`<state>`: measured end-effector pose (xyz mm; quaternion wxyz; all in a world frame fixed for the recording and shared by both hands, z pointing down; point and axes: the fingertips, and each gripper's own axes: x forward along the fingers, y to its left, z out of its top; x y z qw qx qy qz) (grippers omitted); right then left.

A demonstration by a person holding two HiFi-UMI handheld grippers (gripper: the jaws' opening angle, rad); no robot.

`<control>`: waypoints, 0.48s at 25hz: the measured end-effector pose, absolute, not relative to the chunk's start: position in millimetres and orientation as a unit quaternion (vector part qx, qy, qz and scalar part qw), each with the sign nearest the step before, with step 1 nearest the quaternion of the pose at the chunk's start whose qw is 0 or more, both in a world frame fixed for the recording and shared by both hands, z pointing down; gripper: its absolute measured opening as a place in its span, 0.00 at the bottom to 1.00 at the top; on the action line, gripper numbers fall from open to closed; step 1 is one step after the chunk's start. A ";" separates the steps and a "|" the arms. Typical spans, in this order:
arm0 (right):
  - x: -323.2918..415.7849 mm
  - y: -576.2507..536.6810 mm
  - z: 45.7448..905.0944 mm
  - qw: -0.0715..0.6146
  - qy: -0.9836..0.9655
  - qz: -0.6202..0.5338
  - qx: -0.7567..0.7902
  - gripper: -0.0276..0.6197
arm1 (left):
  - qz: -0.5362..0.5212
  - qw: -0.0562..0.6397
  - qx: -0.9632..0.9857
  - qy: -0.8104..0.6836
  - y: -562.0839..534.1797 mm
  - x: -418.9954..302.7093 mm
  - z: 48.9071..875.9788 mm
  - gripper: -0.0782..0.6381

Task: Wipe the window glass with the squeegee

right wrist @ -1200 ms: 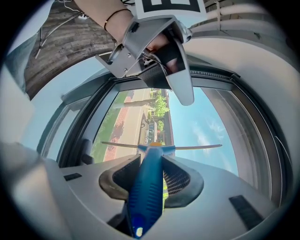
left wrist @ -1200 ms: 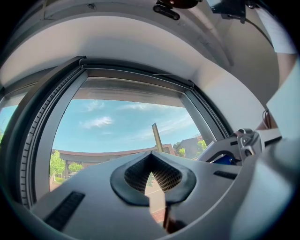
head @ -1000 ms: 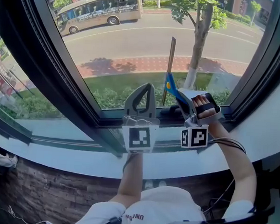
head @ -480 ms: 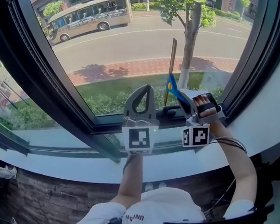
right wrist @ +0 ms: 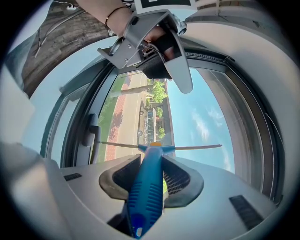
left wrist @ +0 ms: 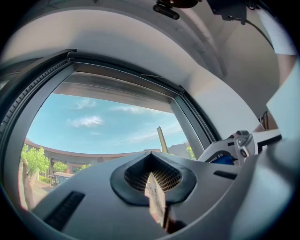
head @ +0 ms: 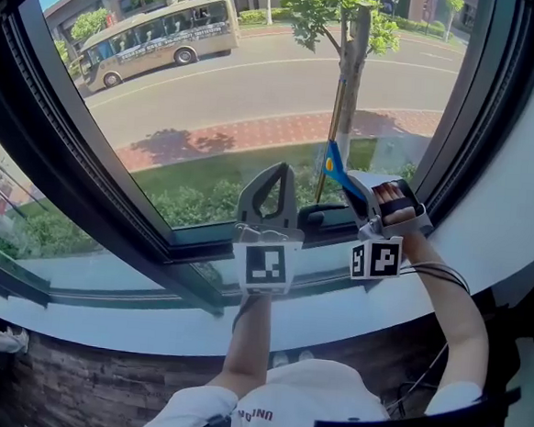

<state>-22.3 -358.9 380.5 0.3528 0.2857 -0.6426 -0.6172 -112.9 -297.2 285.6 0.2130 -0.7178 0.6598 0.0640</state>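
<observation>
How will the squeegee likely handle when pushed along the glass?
Probably light: the slim, plastic-looking squeegee is gripped by its handle alone in the right gripper's tongs. The ribbed handle should resist slipping. The long thin blade may twist if pressed off-centre.

Bright daylight through the window point(head: 256, 115), sharp focus, strong fisheye edges, dark vignette

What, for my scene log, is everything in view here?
squeegee: one, blue handle, clamped in the right gripper, blade upright by the pane's lower right.
window glass: one pane, clear, ahead.
window frame: one, dark, round the pane.
sill: one, white, below the frame.
bus: one, beige, on the road outside, upper left.
tree: one near the glass, green, outside.
left gripper: one, grey, shut, empty, left of the squeegee.
right gripper: one, grey, shut on the squeegee.
</observation>
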 end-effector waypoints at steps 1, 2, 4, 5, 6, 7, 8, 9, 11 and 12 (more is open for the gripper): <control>-19.8 -360.7 381.1 0.354 -0.642 -0.616 0.289 0.27 | 0.064 0.214 -0.719 0.658 -298.4 -111.6 286.6 0.11; -17.2 -362.5 381.4 0.355 -0.642 -0.614 0.292 0.27 | 0.064 0.215 -0.720 0.657 -299.6 -110.0 287.1 0.11; -11.0 -365.7 381.5 0.358 -0.640 -0.612 0.296 0.27 | 0.064 0.217 -0.722 0.654 -302.2 -105.7 287.0 0.11; -7.7 -367.2 381.7 0.361 -0.638 -0.612 0.297 0.27 | 0.063 0.218 -0.724 0.652 -303.8 -103.2 286.8 0.11; -4.6 -368.7 381.9 0.363 -0.636 -0.611 0.299 0.27 | 0.062 0.218 -0.725 0.650 -305.5 -100.5 286.7 0.11; -1.5 -370.3 382.5 0.366 -0.635 -0.611 0.300 0.27 | 0.062 0.219 -0.727 0.648 -307.4 -97.7 286.9 0.11; 1.5 -371.8 383.3 0.368 -0.633 -0.611 0.301 0.27 | 0.062 0.218 -0.729 0.646 -309.3 -95.0 287.5 0.11; 4.8 -373.6 384.3 0.371 -0.632 -0.610 0.302 0.27 | 0.063 0.218 -0.731 0.643 -311.1 -92.2 288.3 0.11; 11.6 -377.7 386.3 0.374 -0.630 -0.608 0.306 0.27 | 0.065 0.217 -0.734 0.640 -314.8 -87.2 290.0 0.11; 14.9 -379.8 387.1 0.376 -0.629 -0.607 0.307 0.27 | 0.066 0.217 -0.735 0.639 -316.6 -84.9 290.4 0.11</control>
